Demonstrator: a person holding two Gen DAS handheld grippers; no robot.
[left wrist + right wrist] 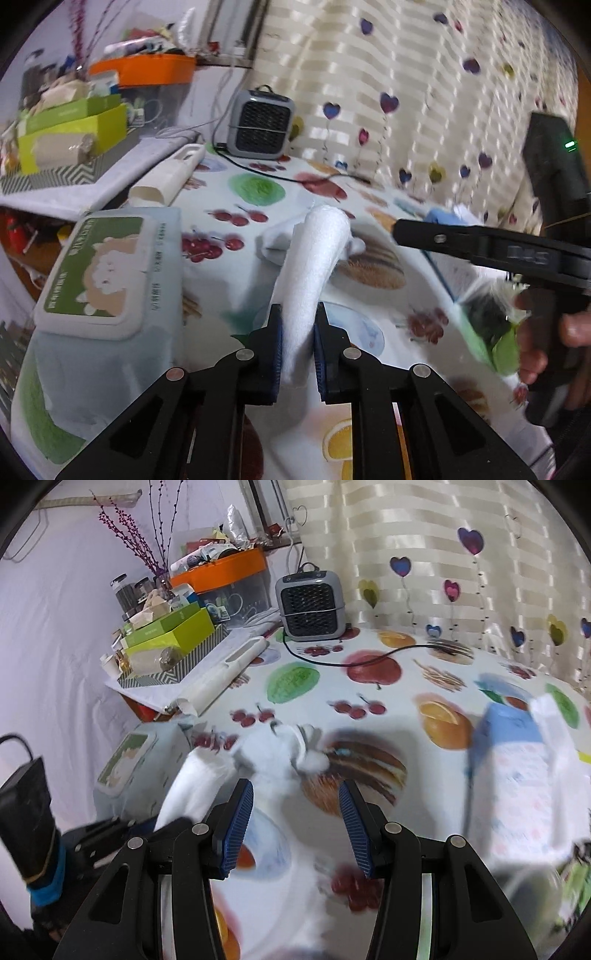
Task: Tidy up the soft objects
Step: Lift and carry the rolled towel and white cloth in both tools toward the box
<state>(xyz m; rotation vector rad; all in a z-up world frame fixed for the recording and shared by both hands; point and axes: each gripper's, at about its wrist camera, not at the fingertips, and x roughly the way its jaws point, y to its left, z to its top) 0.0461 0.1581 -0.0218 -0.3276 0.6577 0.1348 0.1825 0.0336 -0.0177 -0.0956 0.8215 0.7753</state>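
Left gripper (298, 325): pinching white cloth (314, 258), its far end blurred.
Right gripper (296, 812): spread, empty.
Blue pack (517, 775): right, smeared.

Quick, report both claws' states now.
Left claw: closed on the white cloth.
Right claw: open, holding nothing.

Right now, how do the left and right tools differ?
The left tool is clamped shut on a white cloth; the right tool stands open with nothing between its pads. The left tool lifts the cloth off the table; the right tool hovers above the rest of it. Both have black arms and blue ribbed pads.
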